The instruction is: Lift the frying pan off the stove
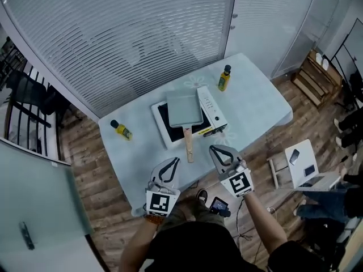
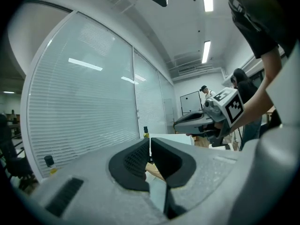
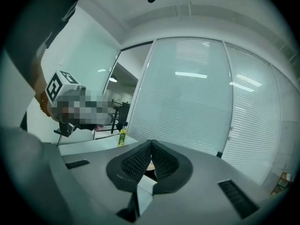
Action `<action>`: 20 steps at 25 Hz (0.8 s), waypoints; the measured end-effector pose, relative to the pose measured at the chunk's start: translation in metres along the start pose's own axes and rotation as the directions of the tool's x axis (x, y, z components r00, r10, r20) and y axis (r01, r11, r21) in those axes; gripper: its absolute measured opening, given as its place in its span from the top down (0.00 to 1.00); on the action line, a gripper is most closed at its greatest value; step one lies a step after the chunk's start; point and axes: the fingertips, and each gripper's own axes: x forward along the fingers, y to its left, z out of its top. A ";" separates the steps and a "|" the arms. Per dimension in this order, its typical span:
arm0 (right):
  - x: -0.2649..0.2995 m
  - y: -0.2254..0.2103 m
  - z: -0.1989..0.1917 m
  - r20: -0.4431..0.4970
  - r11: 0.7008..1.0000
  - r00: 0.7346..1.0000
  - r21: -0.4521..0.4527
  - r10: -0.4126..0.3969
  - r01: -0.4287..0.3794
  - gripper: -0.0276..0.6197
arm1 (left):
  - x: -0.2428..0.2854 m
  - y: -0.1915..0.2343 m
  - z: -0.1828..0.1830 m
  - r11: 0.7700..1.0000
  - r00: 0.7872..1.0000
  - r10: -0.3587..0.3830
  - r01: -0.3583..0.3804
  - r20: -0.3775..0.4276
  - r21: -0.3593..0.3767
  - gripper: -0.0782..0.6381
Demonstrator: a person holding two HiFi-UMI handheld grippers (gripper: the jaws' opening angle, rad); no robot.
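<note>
A square grey frying pan (image 1: 184,107) sits on a white portable stove (image 1: 211,113) in the middle of the table, its wooden handle (image 1: 188,145) pointing toward me. My left gripper (image 1: 174,161) hovers above the table's near edge, left of the handle's end, jaws shut and empty. On the handle's other side my right gripper (image 1: 214,149) hangs at the same height, also shut with nothing in it. In the left gripper view the closed tips (image 2: 149,139) meet, with the right gripper (image 2: 212,114) beyond. In the right gripper view the tips (image 3: 151,142) touch too.
A yellow bottle (image 1: 224,78) stands upright at the table's far right and another (image 1: 121,130) lies at the left. The pale blue table (image 1: 258,103) stands before a blind-covered glass wall. A white stool (image 1: 304,164) with a phone and people's legs are on the right.
</note>
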 end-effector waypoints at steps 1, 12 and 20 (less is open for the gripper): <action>0.007 -0.002 -0.001 0.001 1.000 1.000 -0.012 0.019 -0.019 0.96 | 0.003 0.003 -0.002 1.000 1.000 0.000 0.000 0.001 0.004 0.86; 0.043 -0.013 -0.002 -0.031 0.999 0.999 -0.033 -0.014 0.013 0.96 | 0.024 0.015 -0.056 0.962 0.979 -0.197 0.182 -0.055 -0.204 0.86; 0.052 -0.014 -0.012 -0.050 0.999 0.999 -0.043 0.002 -0.004 0.96 | 0.041 0.015 -0.091 0.721 0.908 -0.415 0.294 -0.052 -0.627 0.83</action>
